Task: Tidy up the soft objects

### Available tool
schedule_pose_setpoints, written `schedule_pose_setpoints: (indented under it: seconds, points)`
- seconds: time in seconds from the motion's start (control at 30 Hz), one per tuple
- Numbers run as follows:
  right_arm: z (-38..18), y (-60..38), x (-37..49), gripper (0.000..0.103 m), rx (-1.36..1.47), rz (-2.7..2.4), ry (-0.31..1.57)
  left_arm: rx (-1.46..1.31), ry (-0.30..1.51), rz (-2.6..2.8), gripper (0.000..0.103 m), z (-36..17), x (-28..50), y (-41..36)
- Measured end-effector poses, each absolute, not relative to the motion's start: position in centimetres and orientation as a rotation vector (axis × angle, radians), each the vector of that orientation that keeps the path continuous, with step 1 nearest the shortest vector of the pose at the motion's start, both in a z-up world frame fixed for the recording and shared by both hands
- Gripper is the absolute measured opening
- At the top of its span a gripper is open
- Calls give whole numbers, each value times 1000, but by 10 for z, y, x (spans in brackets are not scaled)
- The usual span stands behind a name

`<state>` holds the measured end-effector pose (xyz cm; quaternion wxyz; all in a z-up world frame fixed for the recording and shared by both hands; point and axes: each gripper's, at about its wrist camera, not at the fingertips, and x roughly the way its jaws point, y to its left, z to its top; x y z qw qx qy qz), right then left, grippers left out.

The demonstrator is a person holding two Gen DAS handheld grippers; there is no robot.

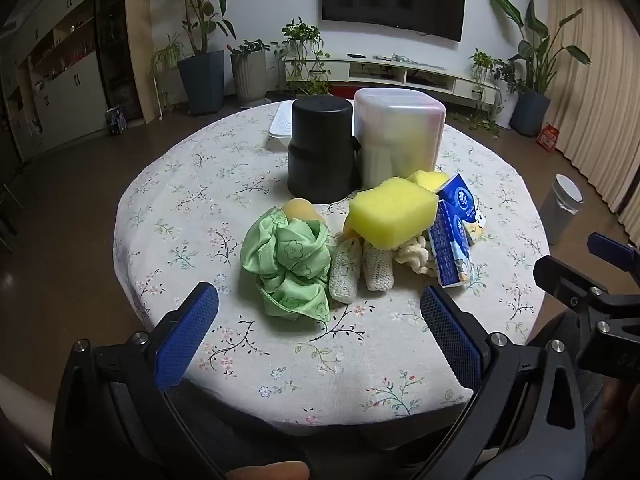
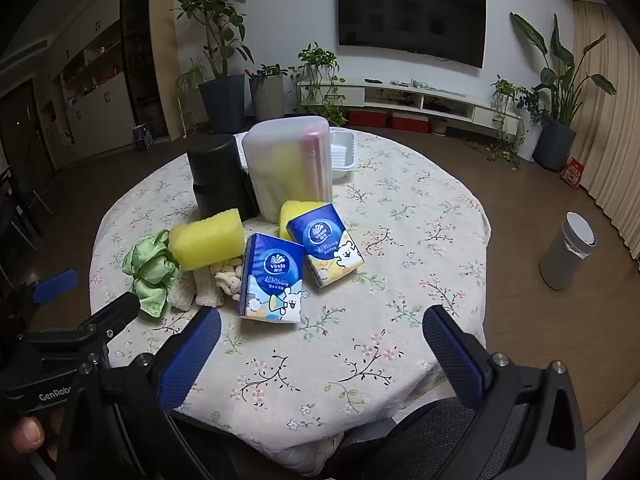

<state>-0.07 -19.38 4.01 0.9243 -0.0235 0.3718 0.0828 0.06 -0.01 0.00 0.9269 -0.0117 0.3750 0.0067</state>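
Beyond left claw (image 1: 319, 320): green cloth (image 1: 286, 266); apart.

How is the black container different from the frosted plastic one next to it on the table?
The black container is opaque, so its contents are hidden; the frosted container is translucent, with something yellow showing inside. The black container is round, while the frosted container has flatter sides with rounded corners and stands taller. Both stand side by side behind the yellow sponge.

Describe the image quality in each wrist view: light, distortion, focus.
Left wrist view: dim indoor light, strong fisheye bending, black corners; the sponge and scarf are sharp. Right wrist view: same dimness and curved table edge; the tissue packs' print is legible, the TV blurry.
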Motion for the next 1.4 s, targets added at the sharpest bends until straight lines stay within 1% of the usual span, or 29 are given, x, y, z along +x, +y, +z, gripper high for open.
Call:
schedule_pose_setpoints:
  seconds: [0.77, 1.4]
  points:
    - [39, -194, -1, 103, -51, 166, 765, -29, 750, 27, 103, 9, -1, 2]
    - [37, -196, -1, 103, -47, 166, 768, -40, 744, 29, 103, 6, -2, 6]
